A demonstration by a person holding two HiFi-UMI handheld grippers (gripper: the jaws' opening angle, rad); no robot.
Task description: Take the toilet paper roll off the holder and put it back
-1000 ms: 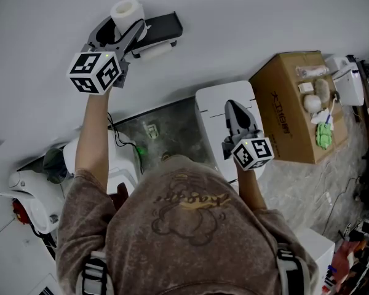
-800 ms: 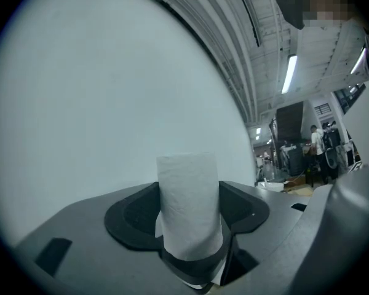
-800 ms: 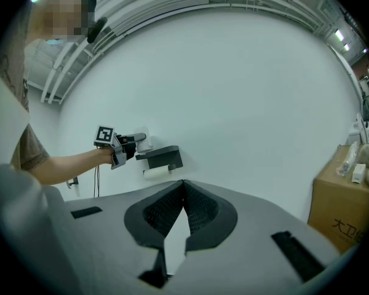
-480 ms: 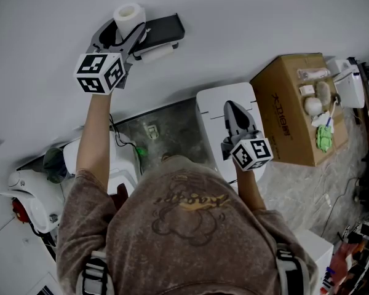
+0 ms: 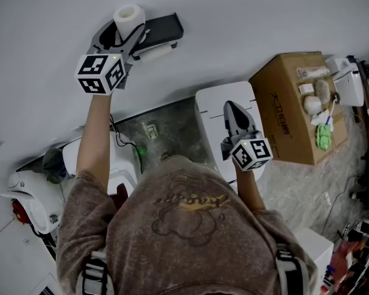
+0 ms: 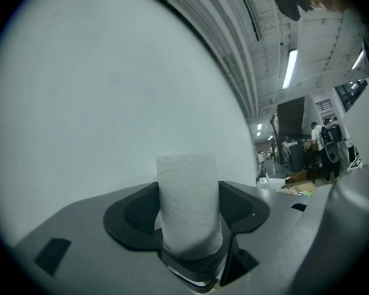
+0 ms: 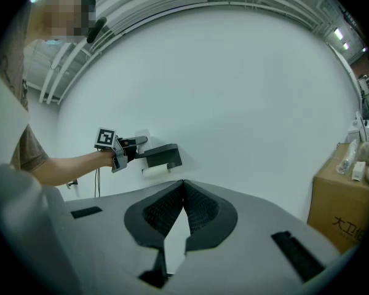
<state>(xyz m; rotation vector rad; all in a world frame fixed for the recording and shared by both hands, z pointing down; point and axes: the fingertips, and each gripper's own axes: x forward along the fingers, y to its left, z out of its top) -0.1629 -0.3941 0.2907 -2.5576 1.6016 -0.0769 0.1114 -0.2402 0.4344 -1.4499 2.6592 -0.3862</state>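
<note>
A white toilet paper roll (image 5: 128,15) stands upright between the jaws of my left gripper (image 5: 126,28), which is shut on it close to the white wall. In the left gripper view the roll (image 6: 189,195) fills the gap between both pads. The black wall holder (image 5: 162,29) is just right of the roll, with a white bar (image 5: 155,53) under its shelf. My right gripper (image 5: 230,107) hangs lower, over a white box-like unit (image 5: 210,101), its jaws closed with nothing in them. The right gripper view shows that gripper (image 7: 183,184) pointing at the wall, with the holder (image 7: 164,155) far off.
A cardboard box (image 5: 284,113) with small items on top stands at the right. A white unit (image 5: 28,194) sits at the lower left, with cables on the floor between. Clutter lies at the far right edge. People (image 6: 323,146) stand far off in the left gripper view.
My left gripper has shifted slightly right with the roll, toward the holder. The right gripper has stayed where it was.
</note>
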